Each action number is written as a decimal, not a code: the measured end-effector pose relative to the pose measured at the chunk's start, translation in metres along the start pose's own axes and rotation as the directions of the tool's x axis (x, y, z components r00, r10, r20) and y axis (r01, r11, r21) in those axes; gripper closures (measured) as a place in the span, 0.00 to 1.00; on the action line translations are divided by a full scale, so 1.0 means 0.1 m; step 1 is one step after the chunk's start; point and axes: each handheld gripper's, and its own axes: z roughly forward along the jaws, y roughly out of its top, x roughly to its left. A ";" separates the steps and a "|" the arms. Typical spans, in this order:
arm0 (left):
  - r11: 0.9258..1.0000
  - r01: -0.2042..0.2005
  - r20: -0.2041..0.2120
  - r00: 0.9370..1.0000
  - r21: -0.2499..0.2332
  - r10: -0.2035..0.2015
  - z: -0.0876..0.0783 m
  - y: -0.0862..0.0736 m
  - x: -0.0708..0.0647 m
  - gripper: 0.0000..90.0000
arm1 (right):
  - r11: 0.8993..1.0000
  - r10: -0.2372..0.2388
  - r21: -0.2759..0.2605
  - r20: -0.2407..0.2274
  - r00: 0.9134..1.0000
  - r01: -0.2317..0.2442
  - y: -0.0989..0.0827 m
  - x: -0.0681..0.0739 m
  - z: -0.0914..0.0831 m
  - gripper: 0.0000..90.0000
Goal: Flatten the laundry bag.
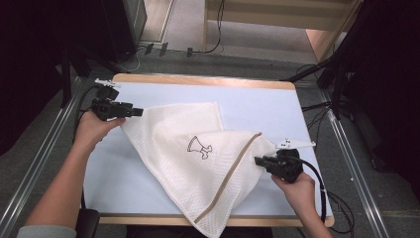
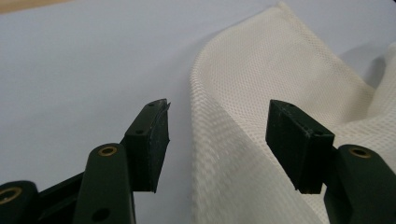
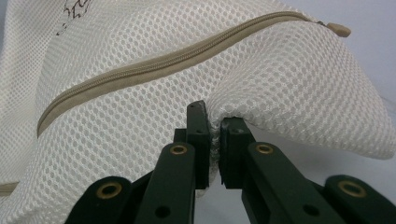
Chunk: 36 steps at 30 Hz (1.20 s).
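I have one white mesh laundry bag (image 1: 198, 163) spread across the pale blue table (image 1: 257, 104), its lower corner hanging over the near edge, with one tan zipper (image 1: 233, 171) and one small black printed mark (image 1: 199, 147). My right gripper (image 1: 257, 161) is clamped on a fold of the mesh. My left gripper (image 1: 140, 112) stands wide apart at the bag's left edge, pads not touching it

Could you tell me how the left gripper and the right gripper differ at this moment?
The left gripper stands open, its fingers off the mesh bag; the right gripper is shut on the bag's edge. The left sits at the bag's far-left corner, the right at its right side. Both are black and hand-held.
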 end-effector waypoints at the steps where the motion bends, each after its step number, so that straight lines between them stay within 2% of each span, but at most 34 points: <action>1: 1.000 0.006 0.006 1.000 0.015 -0.006 0.07 0.02 0.02 0.45 | 1.000 0.000 0.000 -0.002 1.000 0.000 0.00 0.00 0.00 0.96; 2: 0.999 0.014 0.007 1.000 0.051 -0.014 0.22 0.02 0.06 0.46 | 1.000 -0.002 0.002 -0.003 1.000 0.002 0.00 0.00 0.00 0.96; 3: 0.999 0.014 0.007 1.000 0.051 -0.014 0.22 0.02 0.06 0.46 | 1.000 -0.002 0.002 -0.003 1.000 0.002 0.00 0.00 0.00 0.96; 4: 0.997 0.025 0.013 1.000 0.079 -0.026 0.28 0.02 0.09 0.49 | 1.000 0.002 0.004 -0.007 1.000 -0.002 0.00 -0.01 0.01 0.96; 5: 0.991 0.039 0.029 0.999 0.129 -0.043 0.39 0.00 0.12 0.56 | 1.000 0.003 0.006 -0.009 1.000 -0.003 0.00 -0.01 0.01 0.96; 9: 0.988 0.036 0.026 0.999 0.153 -0.040 0.45 -0.03 0.10 0.90 | 1.000 0.008 0.009 -0.015 1.000 -0.008 0.01 -0.04 0.03 0.96; 11: 0.988 0.033 0.008 0.999 0.153 -0.035 0.43 -0.05 0.11 0.97 | 1.000 0.007 0.002 -0.008 1.000 -0.007 0.02 -0.05 0.04 0.96; 13: 0.989 0.040 -0.001 0.999 0.141 -0.040 0.41 -0.06 0.12 0.97 | 1.000 0.008 0.000 -0.006 1.000 -0.008 0.03 -0.05 0.03 0.96; 14: 0.993 0.072 -0.014 0.997 0.097 -0.071 0.34 -0.10 0.18 0.98 | 1.000 0.006 -0.021 0.002 1.000 -0.006 0.07 -0.08 0.02 0.96; 15: 0.993 0.072 -0.014 0.997 0.097 -0.071 0.34 -0.10 0.18 0.98 | 1.000 0.004 -0.025 0.002 1.000 -0.004 0.08 -0.09 0.01 0.96; 16: 0.993 0.113 -0.013 0.994 0.045 -0.112 0.26 -0.14 0.25 0.98 | 0.999 0.007 -0.037 0.006 1.000 -0.006 0.10 -0.10 0.00 0.96; 17: 0.993 0.113 -0.013 0.994 0.045 -0.112 0.26 -0.14 0.25 0.98 | 0.999 0.007 -0.037 0.006 1.000 -0.006 0.10 -0.10 0.00 0.96; 19: 0.990 0.141 -0.028 0.990 -0.017 -0.142 0.14 -0.20 0.32 0.98 | 0.998 0.002 -0.065 0.021 1.000 -0.001 0.18 -0.14 -0.01 0.97; 21: 0.987 0.154 -0.030 0.988 -0.036 -0.155 0.10 -0.22 0.34 0.98 | 0.997 -0.002 -0.073 0.027 1.000 0.004 0.21 -0.15 -0.01 0.97; 22: 0.982 0.173 -0.047 0.983 -0.072 -0.177 0.01 -0.27 0.39 0.98 | 0.995 0.001 -0.099 0.028 1.000 0.001 0.28 -0.17 -0.01 0.97; 23: 0.982 0.173 -0.047 0.983 -0.072 -0.177 0.01 -0.27 0.39 0.98 | 0.995 0.001 -0.099 0.028 1.000 0.001 0.28 -0.17 -0.01 0.97; 25: 0.970 0.213 -0.041 0.975 -0.121 -0.219 -0.09 -0.35 0.45 0.98 | 0.992 0.009 -0.127 0.035 0.999 -0.005 0.41 -0.22 -0.01 0.97; 27: 0.963 0.225 -0.030 0.972 -0.150 -0.232 -0.15 -0.41 0.46 0.98 | 0.988 0.001 -0.154 0.044 0.999 0.005 0.52 -0.25 -0.02 0.97; 28: 0.960 0.234 -0.018 0.971 -0.155 -0.240 -0.16 -0.44 0.46 0.98 | 0.985 -0.006 -0.169 0.052 0.999 0.015 0.58 -0.25 -0.03 0.97; 29: 0.960 0.234 -0.018 0.971 -0.155 -0.240 -0.16 -0.44 0.46 0.98 | 0.985 -0.006 -0.169 0.052 0.999 0.015 0.58 -0.25 -0.03 0.97; 30: 0.962 0.230 -0.016 0.972 -0.150 -0.235 -0.14 -0.52 0.43 0.98 | 0.981 -0.018 -0.192 0.079 0.997 0.033 0.65 -0.26 -0.03 0.97; 31: 0.962 0.230 -0.016 0.972 -0.150 -0.235 -0.14 -0.52 0.43 0.98 | 0.981 -0.018 -0.190 0.082 0.996 0.033 0.66 -0.27 -0.02 0.97; 32: 0.966 0.231 -0.020 0.972 -0.115 -0.235 -0.10 -0.61 0.42 0.98 | 0.985 -0.006 -0.173 0.075 0.997 0.019 0.65 -0.29 0.01 0.97; 33: 0.966 0.231 -0.020 0.972 -0.115 -0.235 -0.10 -0.61 0.42 0.97 | 0.985 -0.006 -0.173 0.075 0.997 0.019 0.65 -0.29 0.01 0.97; 34: 0.965 0.242 -0.008 0.970 -0.099 -0.244 -0.09 -0.66 0.42 0.97 | 0.993 0.004 -0.119 0.068 0.998 0.004 0.61 -0.33 0.09 0.97; 36: 0.968 0.236 -0.009 0.971 -0.083 -0.238 -0.09 -0.69 0.41 0.97 | 0.995 0.009 -0.100 0.068 0.998 -0.002 0.56 -0.34 0.12 0.97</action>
